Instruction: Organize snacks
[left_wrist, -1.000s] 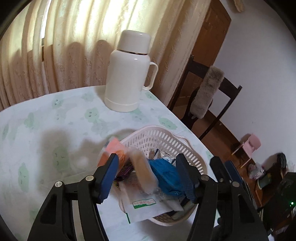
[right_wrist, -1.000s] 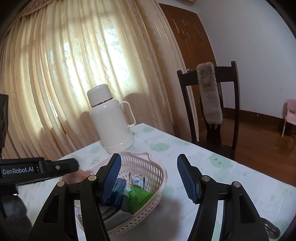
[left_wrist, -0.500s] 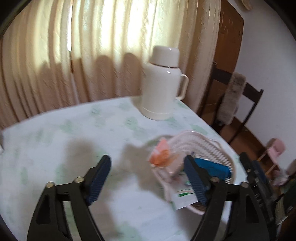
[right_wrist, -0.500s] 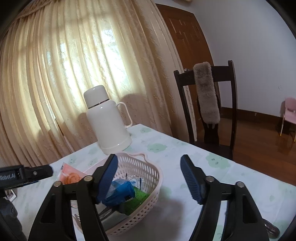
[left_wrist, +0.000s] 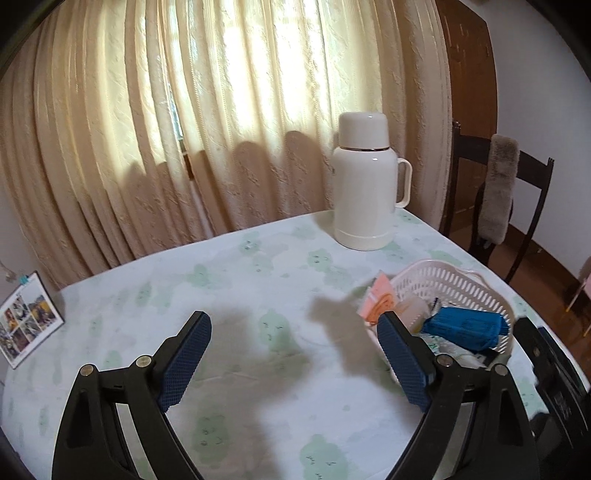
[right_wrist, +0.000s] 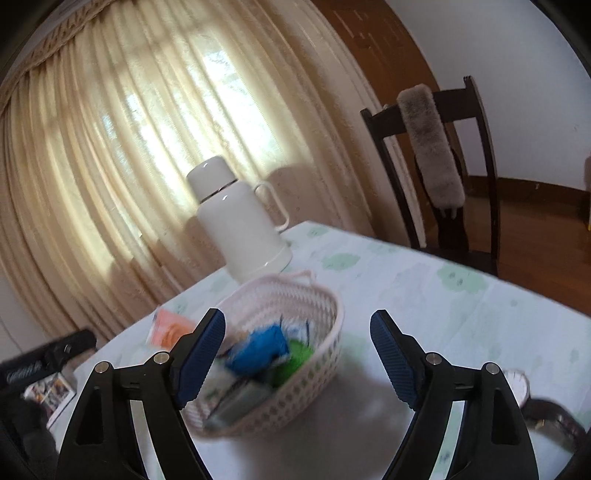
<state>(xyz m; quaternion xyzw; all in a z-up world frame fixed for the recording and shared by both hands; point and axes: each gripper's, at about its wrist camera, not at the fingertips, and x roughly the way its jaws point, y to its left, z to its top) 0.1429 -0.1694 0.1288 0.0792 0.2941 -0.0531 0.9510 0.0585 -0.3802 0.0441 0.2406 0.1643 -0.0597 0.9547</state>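
A pale pink plastic basket (left_wrist: 461, 280) (right_wrist: 317, 354) sits on the table and holds several snack packets. A blue packet (left_wrist: 463, 326) (right_wrist: 258, 350) lies on top, with a green one (right_wrist: 297, 356) beside it. An orange packet (left_wrist: 380, 301) (right_wrist: 170, 328) leans at the basket's left rim. My left gripper (left_wrist: 293, 349) is open and empty, above bare tablecloth to the left of the basket. My right gripper (right_wrist: 297, 347) is open and empty, just in front of the basket. The right wrist view is blurred.
A white thermos jug (left_wrist: 365, 181) (right_wrist: 240, 225) stands behind the basket by the curtain. A dark chair (left_wrist: 495, 192) (right_wrist: 439, 166) with a grey fur pad stands at the table's far right. A photo card (left_wrist: 26, 317) lies at the left edge. A wristwatch (right_wrist: 528, 395) lies at right.
My left gripper has pulled back and swung left, away from the basket, and is now over bare tablecloth. My right gripper has tilted and shifted slightly toward the basket.
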